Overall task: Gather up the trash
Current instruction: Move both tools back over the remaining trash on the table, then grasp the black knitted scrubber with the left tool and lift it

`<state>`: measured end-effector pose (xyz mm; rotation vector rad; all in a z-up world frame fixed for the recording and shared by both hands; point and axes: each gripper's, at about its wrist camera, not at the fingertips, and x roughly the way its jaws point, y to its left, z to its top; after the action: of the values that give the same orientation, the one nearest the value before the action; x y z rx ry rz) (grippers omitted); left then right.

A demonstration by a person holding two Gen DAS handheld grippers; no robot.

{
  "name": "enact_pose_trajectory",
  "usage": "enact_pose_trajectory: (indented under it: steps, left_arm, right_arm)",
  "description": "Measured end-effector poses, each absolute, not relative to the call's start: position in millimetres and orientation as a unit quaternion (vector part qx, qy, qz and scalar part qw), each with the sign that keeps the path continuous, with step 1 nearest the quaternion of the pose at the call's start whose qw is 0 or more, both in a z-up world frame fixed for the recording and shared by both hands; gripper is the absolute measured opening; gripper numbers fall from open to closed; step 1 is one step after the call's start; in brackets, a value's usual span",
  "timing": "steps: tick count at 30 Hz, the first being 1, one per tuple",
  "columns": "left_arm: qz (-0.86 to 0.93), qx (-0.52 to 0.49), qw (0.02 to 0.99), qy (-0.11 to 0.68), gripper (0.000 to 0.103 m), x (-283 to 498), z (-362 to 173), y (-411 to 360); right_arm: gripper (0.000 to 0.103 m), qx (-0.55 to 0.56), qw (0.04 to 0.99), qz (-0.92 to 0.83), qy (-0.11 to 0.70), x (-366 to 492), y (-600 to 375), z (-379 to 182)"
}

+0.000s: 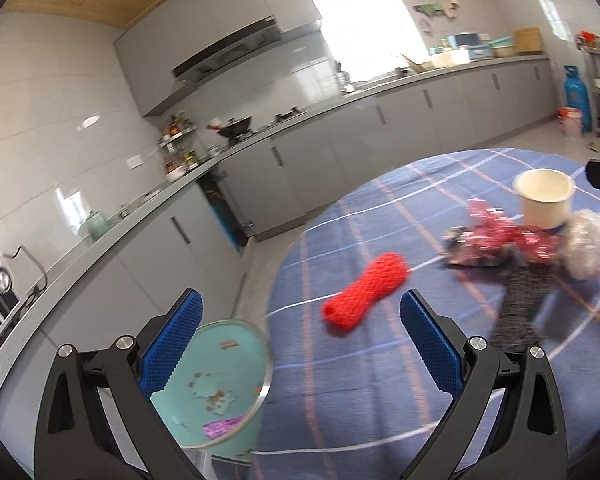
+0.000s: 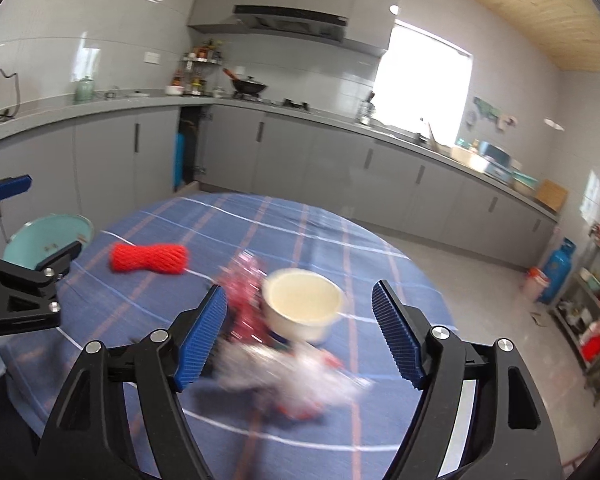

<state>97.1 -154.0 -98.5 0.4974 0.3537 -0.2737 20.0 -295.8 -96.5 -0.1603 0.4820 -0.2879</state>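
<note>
The teal bin [image 1: 220, 380] holds crumbs and a purple wrapper [image 1: 222, 428].

Woven checked cloth [image 2: 300, 232] covers the surface, matt; red foam netting [image 2: 150, 258] looks soft and ribbed; the paper cup [image 2: 300, 304] is smooth; glossy grey cabinet fronts [image 2: 308, 160]; ridged blue rubber pads [image 2: 202, 336].

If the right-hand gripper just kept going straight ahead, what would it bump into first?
Probably the crumpled clear plastic wrapper, lying between the open right gripper blue fingers, just before the cream paper cup. Blur makes depth uncertain.
</note>
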Motion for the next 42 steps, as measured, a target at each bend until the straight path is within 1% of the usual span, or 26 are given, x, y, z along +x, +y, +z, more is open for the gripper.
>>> enact_pose_trajectory:
  steps: [3,7,12,21,24,25,26,28,29,30,31,32,35,42]
  left_arm:
    - [-0.162,0.25,0.939,0.173,0.097,84.4,-102.3,-172.6]
    - [-0.198,0.261,0.927,0.182,0.097,71.5,-114.4,-199.8]
    - [-0.215,0.278,0.916,0.192,0.097,65.8,-131.9,-225.8]
    - [-0.234,0.284,0.899,0.239,0.097,68.3,-160.3,-244.7]
    - [-0.235,0.292,0.893,0.248,0.096,72.1,-168.1,-247.6]
    - [-0.239,0.288,0.892,0.255,0.09,73.9,-170.2,-247.3]
    - [-0.244,0.287,0.889,0.262,0.08,75.2,-172.6,-247.3]
    - [-0.253,0.286,0.883,0.274,0.073,76.9,-177.0,-247.6]
    - [-0.257,0.286,0.881,0.276,0.058,77.3,-178.0,-247.7]
    - [-0.267,0.287,0.876,0.282,0.047,76.9,-180.3,-248.0]
    - [-0.271,0.288,0.872,0.288,0.031,77.3,-182.1,-247.9]
    - [-0.273,0.287,0.871,0.291,0.023,78.1,-183.2,-246.9]
    - [-0.268,0.288,0.873,0.289,0.02,77.4,-181.3,-241.8]
    - [-0.254,0.292,0.88,0.275,0.019,65.2,-158.6,-212.5]
  right_arm:
    - [0.075,-0.078,0.954,-0.155,0.245,8.6,-310.6,-104.7]
    - [0.078,-0.083,0.947,-0.175,0.255,-8.4,-328.1,-118.8]
    - [0.078,-0.063,0.942,-0.194,0.267,-20.7,-348.5,-137.7]
    - [0.08,-0.043,0.944,-0.187,0.269,-23.5,-354.3,-148.7]
    - [0.08,-0.04,0.944,-0.185,0.269,-23.0,-354.7,-149.6]
    - [0.08,-0.04,0.944,-0.185,0.269,-22.5,-353.7,-149.9]
    - [0.08,-0.041,0.945,-0.183,0.269,-22.9,-353.0,-149.7]
    - [0.08,-0.044,0.945,-0.18,0.269,-21.7,-350.1,-150.5]
    - [0.08,-0.045,0.945,-0.179,0.269,-21.8,-349.1,-150.8]
    - [0.08,-0.046,0.946,-0.178,0.269,-21.4,-347.7,-151.2]
    - [0.08,-0.047,0.946,-0.176,0.269,-21.0,-346.3,-151.6]
    - [0.08,-0.048,0.946,-0.175,0.269,-21.1,-345.8,-152.2]
    - [0.08,-0.049,0.946,-0.172,0.271,-19.7,-343.7,-152.7]
    - [0.08,-0.048,0.948,-0.162,0.269,-20.7,-341.3,-151.2]
